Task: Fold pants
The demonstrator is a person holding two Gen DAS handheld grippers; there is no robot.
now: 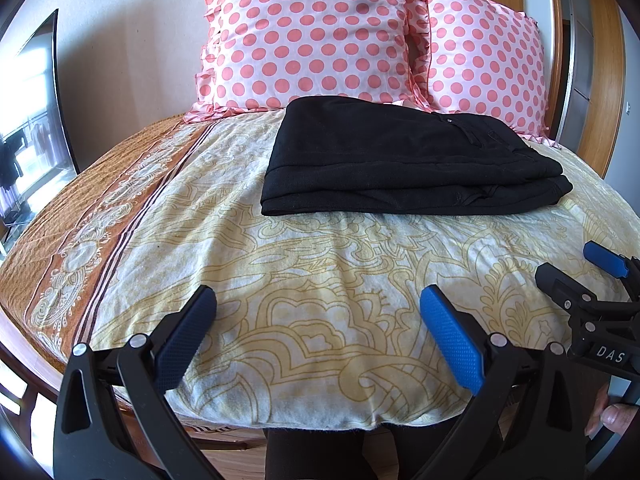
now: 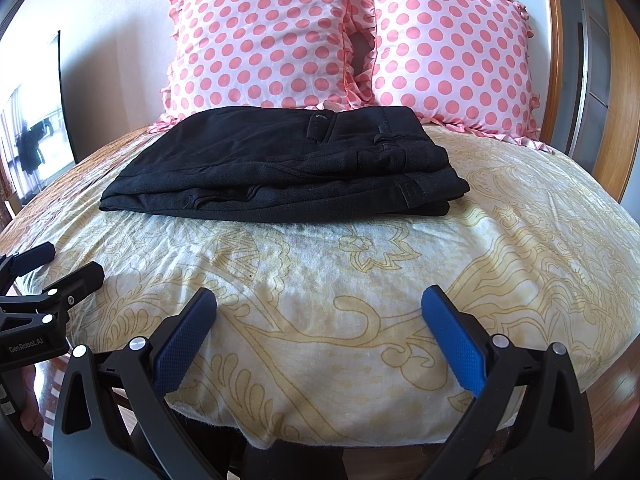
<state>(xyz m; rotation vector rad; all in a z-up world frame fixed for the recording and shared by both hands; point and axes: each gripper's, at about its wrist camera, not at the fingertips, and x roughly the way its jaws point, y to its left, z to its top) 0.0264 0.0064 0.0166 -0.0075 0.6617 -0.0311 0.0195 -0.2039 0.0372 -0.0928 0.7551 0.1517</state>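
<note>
the black pants (image 1: 412,160) are lying folded into a flat, layered rectangle toward the far edge of the bed (image 1: 320,280), just in front of the pillows, well ahead of both sets of jaws and touching neither. the left gripper (image 1: 318,320) is hovering over the near edge of the bed with its jaws spread wide and holding nothing; the right gripper (image 2: 320,320) is doing the same beside it. there is one pair of pants, two pink polka-dot pillows (image 2: 260,40) with ruffled edges, and two grippers. the pants are looking like a matte woven cloth with a waistband and belt loops showing. the bedcover is a soft, wrinkled cream fabric with yellow floral outlines. the blue finger pads (image 1: 452,340) are finely dimpled.
</note>
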